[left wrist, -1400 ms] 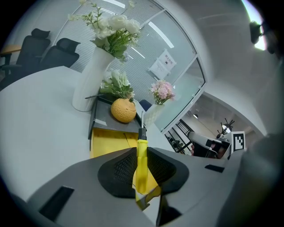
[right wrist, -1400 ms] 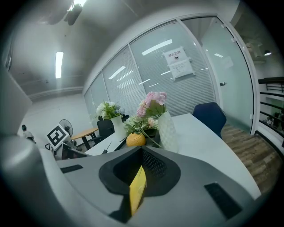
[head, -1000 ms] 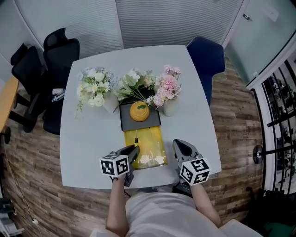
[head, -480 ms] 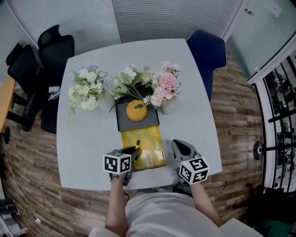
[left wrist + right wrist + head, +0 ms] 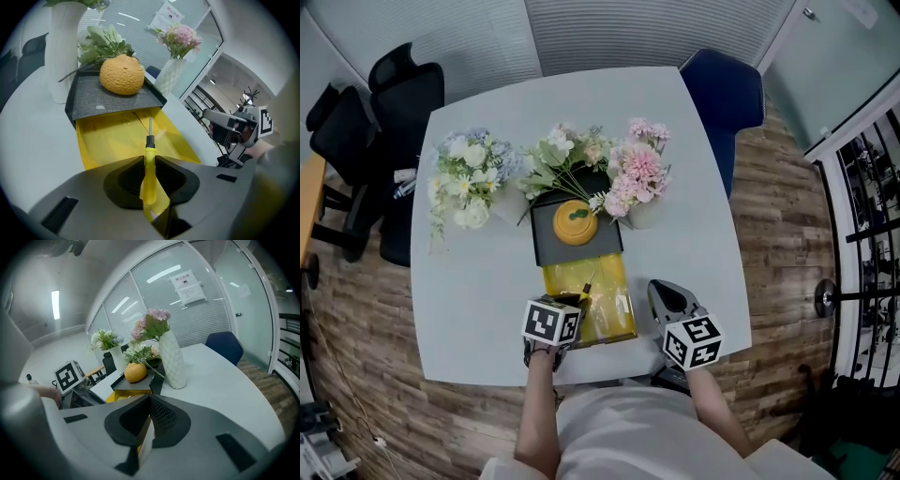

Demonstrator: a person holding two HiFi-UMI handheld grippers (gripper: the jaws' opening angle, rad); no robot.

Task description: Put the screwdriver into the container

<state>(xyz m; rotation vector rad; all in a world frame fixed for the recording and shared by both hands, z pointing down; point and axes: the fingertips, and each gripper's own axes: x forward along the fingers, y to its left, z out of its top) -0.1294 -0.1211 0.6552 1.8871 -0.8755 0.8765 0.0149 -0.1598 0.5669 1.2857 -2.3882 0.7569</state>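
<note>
A yellow-handled screwdriver (image 5: 149, 161) sits clamped in my left gripper (image 5: 150, 174), its metal shaft pointing forward over the open yellow container (image 5: 108, 136). In the head view the left gripper (image 5: 571, 302) hovers at the near left edge of the yellow container (image 5: 611, 281), with the screwdriver (image 5: 587, 285) angled over it. My right gripper (image 5: 666, 298) rests to the right of the container, near the table's front edge. In its own view the right gripper (image 5: 147, 403) has its jaws together with nothing held between them.
A dark tray (image 5: 546, 248) carrying an orange (image 5: 575, 222) stands just behind the container, ringed by vases of flowers (image 5: 639, 173). A white vase (image 5: 173, 359) stands right of the tray. A blue chair (image 5: 722, 94) and black chairs (image 5: 366, 103) surround the grey table (image 5: 478, 281).
My left gripper has shifted right and slightly forward with the screwdriver, closer over the yellow container. The right gripper has stayed in place.
</note>
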